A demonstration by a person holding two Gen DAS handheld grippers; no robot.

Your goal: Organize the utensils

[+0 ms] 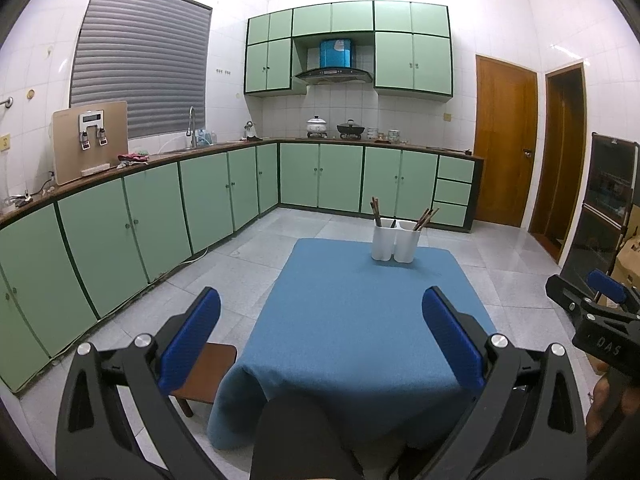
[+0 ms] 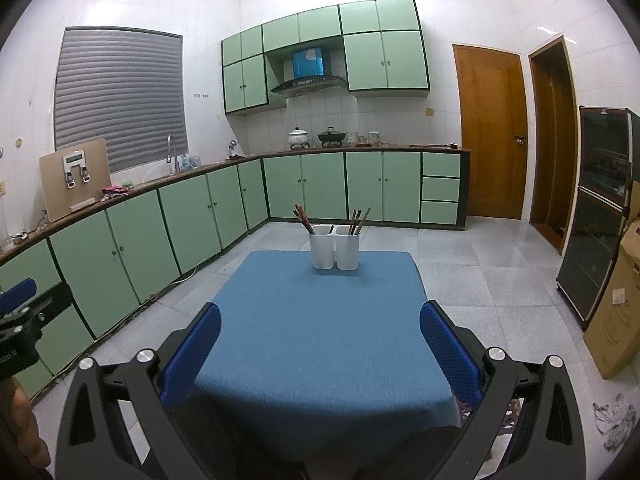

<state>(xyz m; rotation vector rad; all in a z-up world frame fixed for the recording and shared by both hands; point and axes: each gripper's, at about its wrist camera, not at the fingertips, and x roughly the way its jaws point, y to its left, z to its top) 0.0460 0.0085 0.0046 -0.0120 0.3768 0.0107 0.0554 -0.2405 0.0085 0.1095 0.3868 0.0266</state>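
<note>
Table [image 2: 320,340] w/ blue cloth is bare but for twin white holder [image 2: 334,251] at far edge, chopsticks [image 2: 358,221] upright in both cups. Left gripper [image 1: 320,328] & right gripper [image 2: 320,340] both spread wide, empty, well back. Sorting looks done or unstarted; can't tell.

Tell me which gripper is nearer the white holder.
Neither clearly. Left gripper and right gripper both hover open at the table's near edge, far short of the holder; right lines up straighter.
</note>
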